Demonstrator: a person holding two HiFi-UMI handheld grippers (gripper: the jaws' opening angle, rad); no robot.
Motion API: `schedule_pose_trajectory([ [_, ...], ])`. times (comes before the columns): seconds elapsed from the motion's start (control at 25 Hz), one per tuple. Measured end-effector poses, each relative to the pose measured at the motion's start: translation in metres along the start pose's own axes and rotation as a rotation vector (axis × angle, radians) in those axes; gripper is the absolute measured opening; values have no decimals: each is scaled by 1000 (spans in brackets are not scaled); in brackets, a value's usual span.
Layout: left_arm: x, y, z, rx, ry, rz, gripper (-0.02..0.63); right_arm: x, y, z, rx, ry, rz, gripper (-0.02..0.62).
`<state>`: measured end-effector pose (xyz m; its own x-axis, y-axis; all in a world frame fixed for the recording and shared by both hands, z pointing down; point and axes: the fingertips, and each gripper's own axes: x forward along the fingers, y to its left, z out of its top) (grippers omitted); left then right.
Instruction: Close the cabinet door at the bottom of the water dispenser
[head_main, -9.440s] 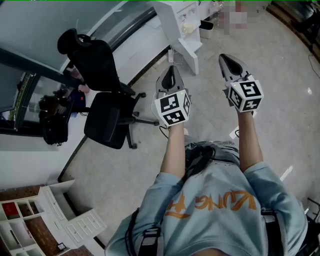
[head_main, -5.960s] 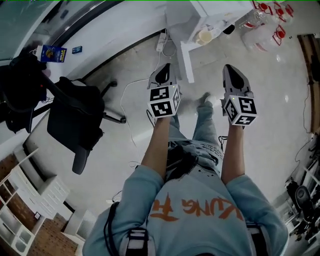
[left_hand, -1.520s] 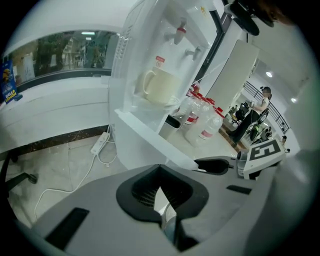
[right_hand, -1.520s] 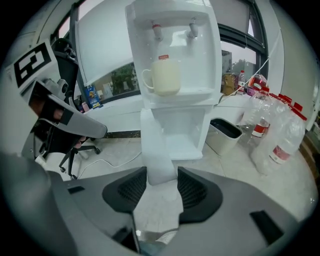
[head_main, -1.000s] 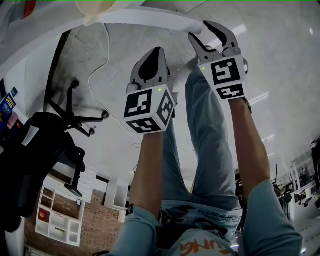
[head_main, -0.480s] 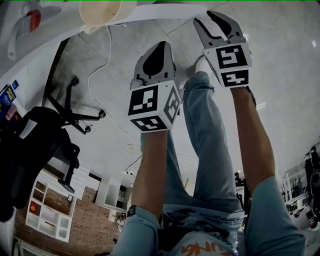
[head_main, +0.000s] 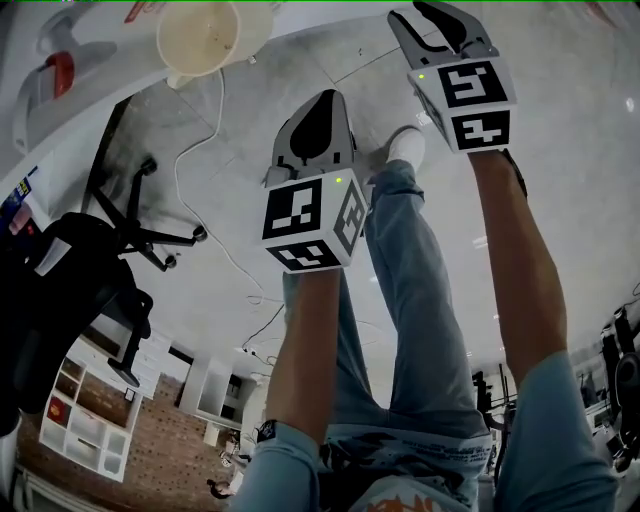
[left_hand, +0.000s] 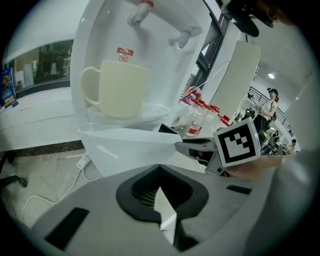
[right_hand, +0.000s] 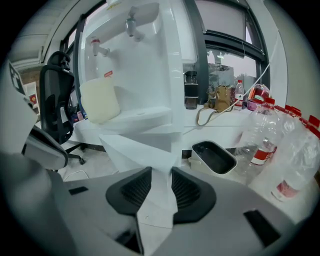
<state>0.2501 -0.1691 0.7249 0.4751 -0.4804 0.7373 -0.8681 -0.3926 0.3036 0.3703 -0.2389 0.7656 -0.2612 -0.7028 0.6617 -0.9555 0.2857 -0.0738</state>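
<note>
Cream mug (left_hand: 122, 87) stands on the drip tray (left_hand: 150, 111) of the white water dispenser (left_hand: 165, 60), above and ahead of the left hand-held gripper (left_hand: 160, 167), beneath the taps. The head view looks down into the mug: only its own cream wall and bottom show.

Cabinet door (right_hand: 142, 145): open, swung out from the foot of the dispenser towards both grippers. Its lower corner sits in the gap between the jaws of the right hand-held gripper (right_hand: 157, 172).

Right jaws: released, standing apart with the door's edge between them. Whether the pads press on it cannot be told.

Left jaws: clenched, tips together, nothing held. The door lies just ahead of them, apart.

Near the right hand-held gripper, to its right: a small white bin (right_hand: 215, 156), dark inside, contents not made out. Further right: clear plastic bottles (right_hand: 262, 142) with red caps and labels; how full they are cannot be read.

Hidden or cut off:
- The cabinet's inside is behind the open door in both gripper views.
- The dispenser's top runs out of frame.
- In the head view the right hand-held gripper's tips reach the top edge.
- An office chair (head_main: 70, 290), well to the left of the left hand-held gripper, is partly cut off.
</note>
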Motion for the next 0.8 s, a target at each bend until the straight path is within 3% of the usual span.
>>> schedule_pose_trajectory([
  [0.4,15,0,22,13,-21,9,8,31,-23,30,9,-36,9,132],
  [0.8,18,-2,20,-14,-11,2,8,53,-36,52,28,-61,1,117],
])
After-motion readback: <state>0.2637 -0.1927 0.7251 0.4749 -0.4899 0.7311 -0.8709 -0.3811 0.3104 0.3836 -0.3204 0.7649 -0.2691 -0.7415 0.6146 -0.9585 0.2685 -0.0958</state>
